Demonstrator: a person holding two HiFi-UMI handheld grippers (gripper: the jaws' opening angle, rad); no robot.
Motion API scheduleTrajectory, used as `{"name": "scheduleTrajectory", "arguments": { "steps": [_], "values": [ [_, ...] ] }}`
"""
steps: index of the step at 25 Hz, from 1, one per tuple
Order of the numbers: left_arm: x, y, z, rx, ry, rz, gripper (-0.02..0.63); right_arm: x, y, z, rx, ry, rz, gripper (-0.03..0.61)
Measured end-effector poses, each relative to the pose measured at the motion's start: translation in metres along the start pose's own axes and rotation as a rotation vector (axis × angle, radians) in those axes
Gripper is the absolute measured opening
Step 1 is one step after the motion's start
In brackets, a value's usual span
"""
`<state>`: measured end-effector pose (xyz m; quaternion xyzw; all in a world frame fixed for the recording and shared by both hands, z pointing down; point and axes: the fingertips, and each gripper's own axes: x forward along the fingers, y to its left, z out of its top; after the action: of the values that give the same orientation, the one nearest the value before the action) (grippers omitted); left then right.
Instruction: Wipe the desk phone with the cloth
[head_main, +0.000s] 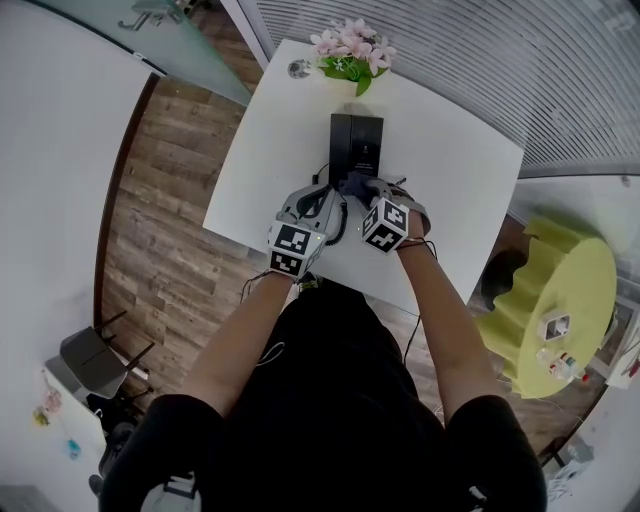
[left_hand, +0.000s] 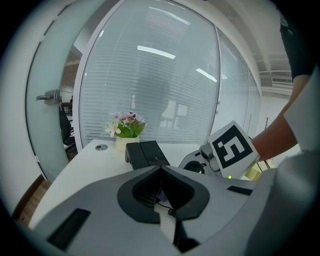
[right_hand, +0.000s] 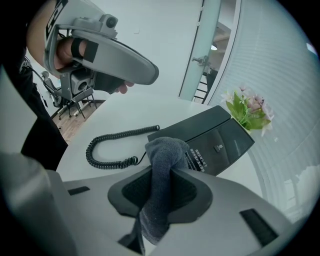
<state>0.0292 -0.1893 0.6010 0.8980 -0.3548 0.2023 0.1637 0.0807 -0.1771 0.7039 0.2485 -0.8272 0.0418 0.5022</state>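
Desk phone (head_main: 356, 145) lies upper centre on the white table (head_main: 460, 160), right gripper (head_main: 362, 190) pinching the grey cloth (right_hand: 162, 170) at its near end, left gripper (right_hand: 147, 75) pressed together.

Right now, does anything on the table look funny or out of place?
Yes. The black desk phone shows only a flat side with a printed label, no buttons or handset, so it seems flipped over. Its coiled black cord lies loose beside it.
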Motion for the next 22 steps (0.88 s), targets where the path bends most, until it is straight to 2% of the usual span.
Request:
{"name": "scheduleTrajectory", "arguments": {
  "steps": [5,10,15,22],
  "values": [
    [-0.010,0.000,0.003,0.007,-0.011,0.009,0.009,0.000,0.022,-0.012,-0.030,0.045,0.038,0.100],
    [-0.022,0.005,0.007,0.008,-0.023,0.027,0.009,-0.015,0.034,-0.017,-0.044,0.041,0.012,0.100],
    [-0.026,0.010,0.021,0.012,-0.048,0.032,0.009,-0.040,0.012,0.001,-0.051,0.010,-0.047,0.100],
    [-0.021,0.015,0.050,0.041,-0.084,0.030,0.009,-0.075,-0.040,0.044,-0.044,-0.083,-0.164,0.101]
  ]
}}
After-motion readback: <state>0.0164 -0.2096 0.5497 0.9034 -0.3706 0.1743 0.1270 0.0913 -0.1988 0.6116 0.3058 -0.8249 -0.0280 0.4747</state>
